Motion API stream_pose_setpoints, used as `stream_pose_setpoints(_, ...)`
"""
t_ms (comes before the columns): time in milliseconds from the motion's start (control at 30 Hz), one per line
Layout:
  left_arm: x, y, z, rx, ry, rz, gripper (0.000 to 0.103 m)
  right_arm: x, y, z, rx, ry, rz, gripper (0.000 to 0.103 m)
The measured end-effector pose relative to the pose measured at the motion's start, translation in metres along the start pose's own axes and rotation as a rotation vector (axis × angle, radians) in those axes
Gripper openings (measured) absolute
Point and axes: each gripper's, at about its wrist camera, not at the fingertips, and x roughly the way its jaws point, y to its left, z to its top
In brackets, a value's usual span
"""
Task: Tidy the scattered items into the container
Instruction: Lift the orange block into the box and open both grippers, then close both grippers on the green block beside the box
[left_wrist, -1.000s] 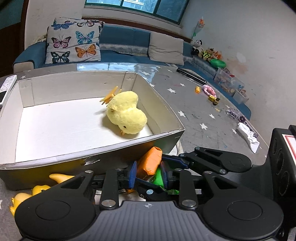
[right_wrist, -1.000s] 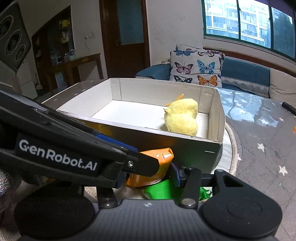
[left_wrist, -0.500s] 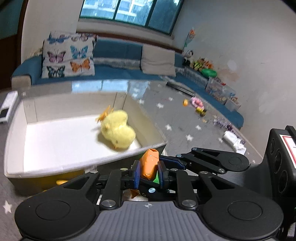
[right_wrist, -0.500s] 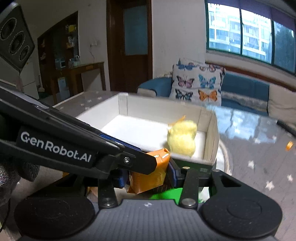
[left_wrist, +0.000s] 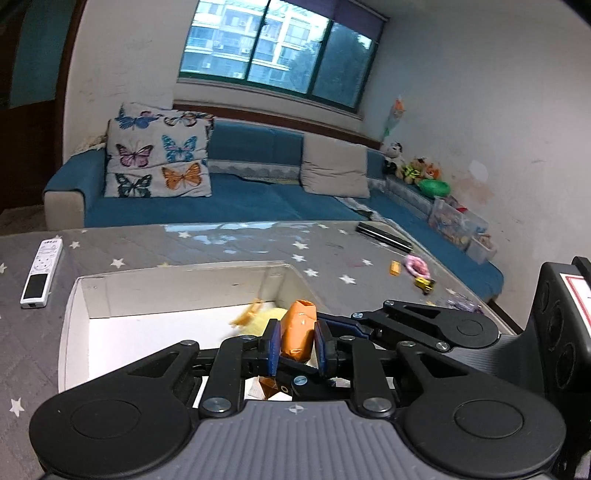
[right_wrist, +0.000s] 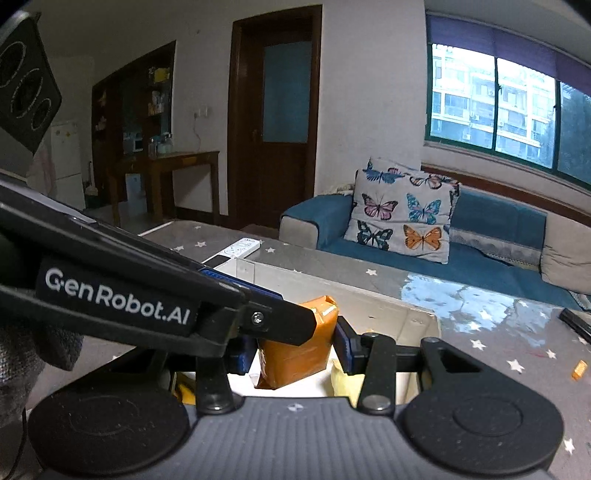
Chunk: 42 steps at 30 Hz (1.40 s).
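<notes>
Here both hand-held grippers clamp the same thing — a crinkled orange foil packet (left_wrist: 297, 332) — held in the air above the near end of the open white cardboard box (left_wrist: 74, 332). The left gripper (left_wrist: 295, 345) has its blue pads pressed against the packet's two sides, and in the right wrist view the right gripper (right_wrist: 295, 345) squeezes the packet (right_wrist: 295, 343) likewise, with the left gripper's black finger lying across in front of it. Inside the box (right_wrist: 424, 321), toward its right wall, lies a yellow plush chick (left_wrist: 258, 319), blurred and half hidden behind the packet. The box sits on a grey star-printed table cover (left_wrist: 332, 254). Left of the box, apart from it, a white remote control (left_wrist: 41, 273) lies on the cover; to the box's right, well apart — a small yellow block (left_wrist: 395, 267), a pink toy (left_wrist: 417, 265) and a little yellow toy car (left_wrist: 424, 285). Beyond the box's far wall stands a blue sofa (left_wrist: 258, 199) with a butterfly-patterned cushion (left_wrist: 159, 162).
</notes>
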Motion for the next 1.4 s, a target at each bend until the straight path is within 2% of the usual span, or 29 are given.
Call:
stream_pose_setpoints(367,0.041,0.038,-0.006,-0.077,0.066,-0.001,0.021,0.055,0.002,-0.006,-0.006,0.093,0.021,0.042)
stream_pose_setpoints(733,0.035,0.038,-0.013,-0.068,0.053,0.006,0.022,0.042,-0.006,-0.017,0.027,0.092,-0.005,0.045)
stream_pose_setpoints(800,0.031,0.034,-0.015,-0.062,0.049,0.004,0.022,0.036,-0.007,-0.019,0.033,0.089,-0.008,0.052)
stream_pose_setpoints(900,0.025,0.028,-0.017,-0.054,0.043,0.002,0.022,0.026,-0.007,-0.023,0.034,0.080,-0.013,0.056)
stream_pose_setpoints(967,0.020,0.024,-0.019,-0.049,0.040,0.000,0.023,0.018,-0.007,-0.026,0.034,0.072,-0.017,0.069)
stream_pose_setpoints(1133,0.005,0.013,-0.029,-0.046,0.030,-0.017,0.025,-0.004,-0.011,-0.037,0.044,0.052,-0.034,0.082)
stream_pose_setpoints(1200,-0.001,0.009,-0.033,-0.048,0.025,-0.027,0.026,-0.014,-0.012,-0.043,0.048,0.049,-0.044,0.084)
stream_pose_setpoints(1267,-0.007,0.004,-0.037,-0.050,0.021,-0.037,0.027,-0.023,-0.014,-0.050,0.054,0.050,-0.053,0.090)
stream_pose_setpoints(1400,-0.012,-0.005,-0.048,-0.043,0.033,-0.066,0.028,-0.038,-0.017,-0.068,0.075,0.067,-0.066,0.092)
